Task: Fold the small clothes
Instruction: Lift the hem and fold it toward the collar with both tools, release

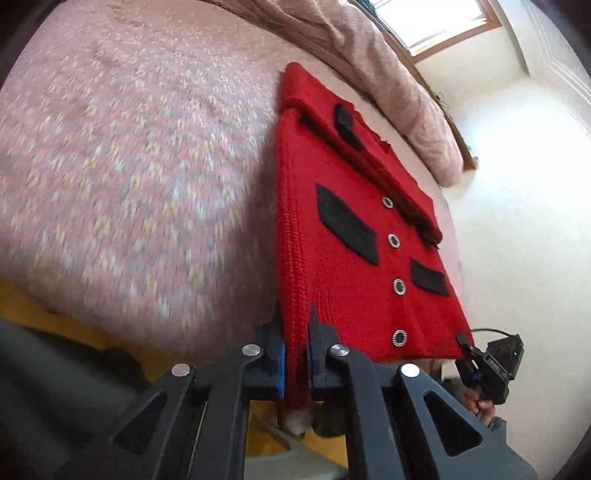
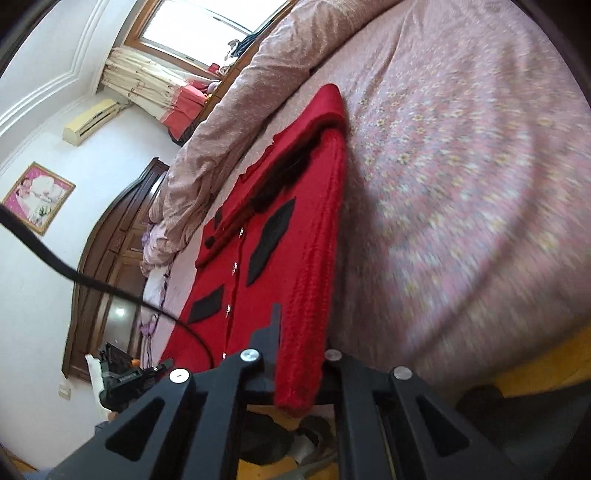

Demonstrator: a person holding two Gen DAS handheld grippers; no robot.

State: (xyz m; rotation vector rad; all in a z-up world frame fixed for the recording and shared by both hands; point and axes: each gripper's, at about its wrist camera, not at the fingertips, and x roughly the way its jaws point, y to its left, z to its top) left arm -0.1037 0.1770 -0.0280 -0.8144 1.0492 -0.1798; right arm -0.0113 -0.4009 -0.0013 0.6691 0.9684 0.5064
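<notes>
A small red knit cardigan (image 1: 351,229) with black pocket patches and round silver buttons is held up over the pink floral bed (image 1: 129,166). My left gripper (image 1: 295,328) is shut on its ribbed hem edge. My right gripper (image 2: 299,332) is shut on the other corner of the cardigan (image 2: 280,236), which hangs stretched between both. The right gripper also shows in the left wrist view (image 1: 487,365) at the far hem corner. The left gripper shows in the right wrist view (image 2: 136,373) at lower left. The sleeves are folded over the front near the collar.
A rolled pink quilt (image 2: 229,122) lies along the far side of the bed. A dark wooden headboard (image 2: 114,251), a wall picture (image 2: 37,197), curtains and a window (image 2: 207,26) stand beyond. A black cable (image 2: 74,275) crosses the right wrist view. Yellow floor (image 1: 33,295) lies below.
</notes>
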